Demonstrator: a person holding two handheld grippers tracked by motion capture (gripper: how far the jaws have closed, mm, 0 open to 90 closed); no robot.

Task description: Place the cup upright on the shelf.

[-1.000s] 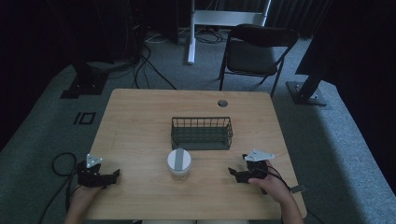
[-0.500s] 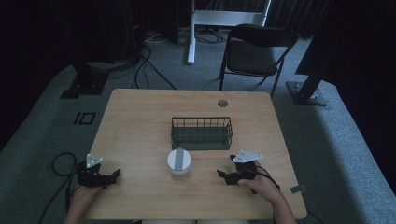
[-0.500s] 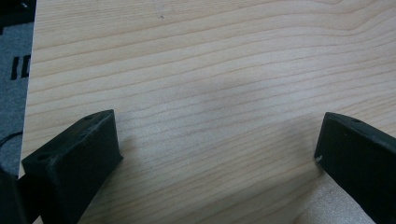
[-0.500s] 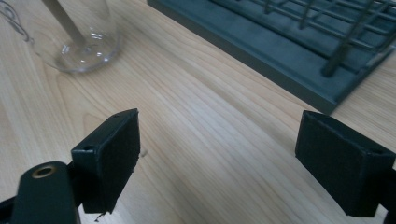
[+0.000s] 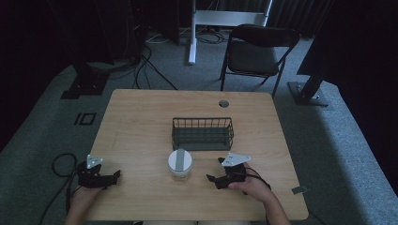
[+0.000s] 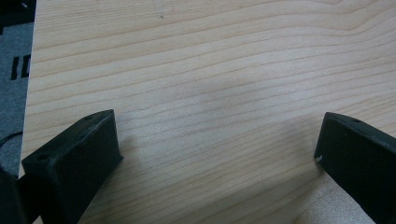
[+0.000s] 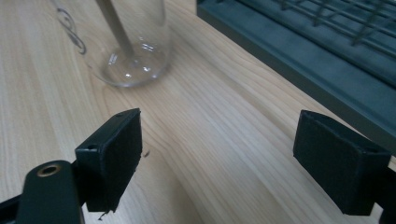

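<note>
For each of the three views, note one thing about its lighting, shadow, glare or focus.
High view: the room around the table is very dark, the tabletop evenly lit. Left gripper view: a soft shadow lies on the wood between the open jaws. Right gripper view: small glare spots glint in the glass jar; the wire basket looks soft.

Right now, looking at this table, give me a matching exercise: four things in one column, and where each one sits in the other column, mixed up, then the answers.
Things:
1. glass jar
2. wire basket
3. left tool
4. right tool

Places:
A. near the table's front left corner, jaws open over bare wood
B. middle of the table, behind the jar
C. front of the table, just right of the jar, jaws open
D. front centre of the table, between the two tools

Pairs: 1-D, 2-B, 3-A, 4-C
</note>
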